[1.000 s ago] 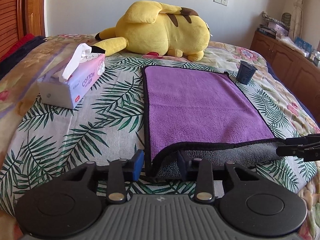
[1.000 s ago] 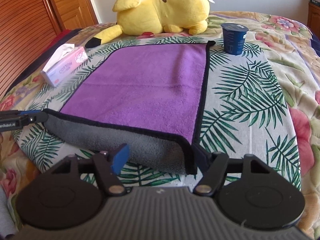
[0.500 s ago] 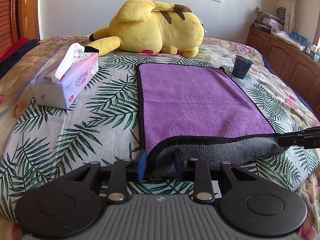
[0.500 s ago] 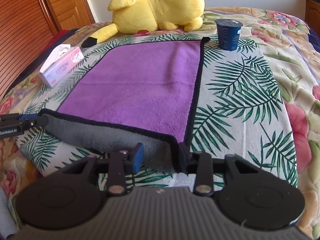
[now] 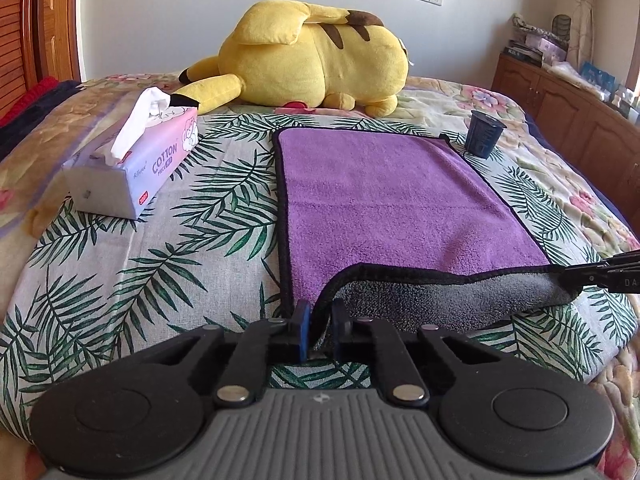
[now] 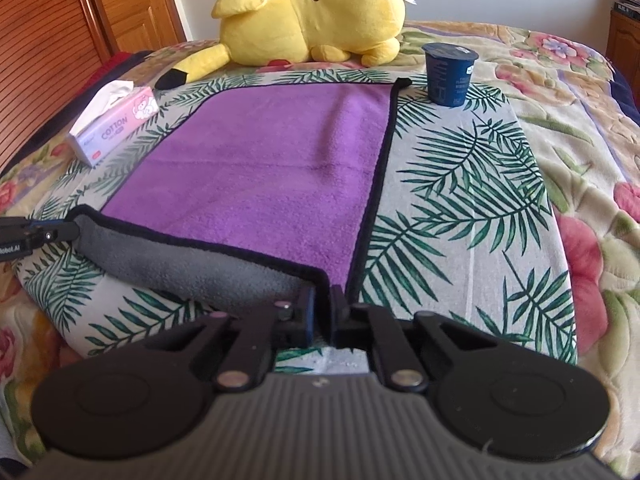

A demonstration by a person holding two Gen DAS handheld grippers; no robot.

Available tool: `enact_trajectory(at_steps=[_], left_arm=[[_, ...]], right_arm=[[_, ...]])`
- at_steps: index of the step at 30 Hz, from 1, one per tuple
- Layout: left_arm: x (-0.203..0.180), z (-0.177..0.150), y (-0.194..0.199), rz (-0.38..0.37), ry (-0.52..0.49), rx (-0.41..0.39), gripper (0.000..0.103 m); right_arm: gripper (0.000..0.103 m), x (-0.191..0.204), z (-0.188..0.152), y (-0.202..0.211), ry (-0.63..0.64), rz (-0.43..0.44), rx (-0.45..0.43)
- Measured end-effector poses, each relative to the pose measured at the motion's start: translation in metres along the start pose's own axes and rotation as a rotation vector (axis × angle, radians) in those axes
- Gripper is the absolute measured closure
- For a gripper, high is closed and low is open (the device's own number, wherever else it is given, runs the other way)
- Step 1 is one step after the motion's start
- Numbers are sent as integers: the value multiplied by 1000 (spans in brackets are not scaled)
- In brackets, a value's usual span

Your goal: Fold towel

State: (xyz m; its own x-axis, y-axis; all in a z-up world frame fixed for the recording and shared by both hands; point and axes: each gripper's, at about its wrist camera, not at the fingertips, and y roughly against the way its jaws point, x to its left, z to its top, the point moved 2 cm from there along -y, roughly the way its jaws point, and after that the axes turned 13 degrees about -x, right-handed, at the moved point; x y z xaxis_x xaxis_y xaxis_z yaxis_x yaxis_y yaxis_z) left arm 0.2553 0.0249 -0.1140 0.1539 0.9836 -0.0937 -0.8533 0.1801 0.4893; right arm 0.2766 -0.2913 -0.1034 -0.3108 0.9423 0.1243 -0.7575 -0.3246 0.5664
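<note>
left gripper (image 5: 318, 326) closed onto towel (image 5: 384, 204) corner | right gripper (image 6: 323, 309) closed likewise | near edge lifted

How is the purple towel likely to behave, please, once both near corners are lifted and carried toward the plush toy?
The purple towel looks floppy: its near edge already droops between the left gripper and the right gripper, so the middle will probably sag. Its fleecy pile suggests that it is light and unlikely to slip from the fingers. The far half will probably stay put.
</note>
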Motion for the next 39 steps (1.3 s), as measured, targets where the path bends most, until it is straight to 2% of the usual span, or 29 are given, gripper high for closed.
enact_trajectory(at_steps=[18, 39], left_arm=[[-5, 18, 17, -8, 3, -97, 103], [-3, 34, 14, -11, 3, -124, 103]], right_arm=[[99, -1, 13, 13, 4, -10, -103], [99, -5, 28, 12, 18, 0, -193]])
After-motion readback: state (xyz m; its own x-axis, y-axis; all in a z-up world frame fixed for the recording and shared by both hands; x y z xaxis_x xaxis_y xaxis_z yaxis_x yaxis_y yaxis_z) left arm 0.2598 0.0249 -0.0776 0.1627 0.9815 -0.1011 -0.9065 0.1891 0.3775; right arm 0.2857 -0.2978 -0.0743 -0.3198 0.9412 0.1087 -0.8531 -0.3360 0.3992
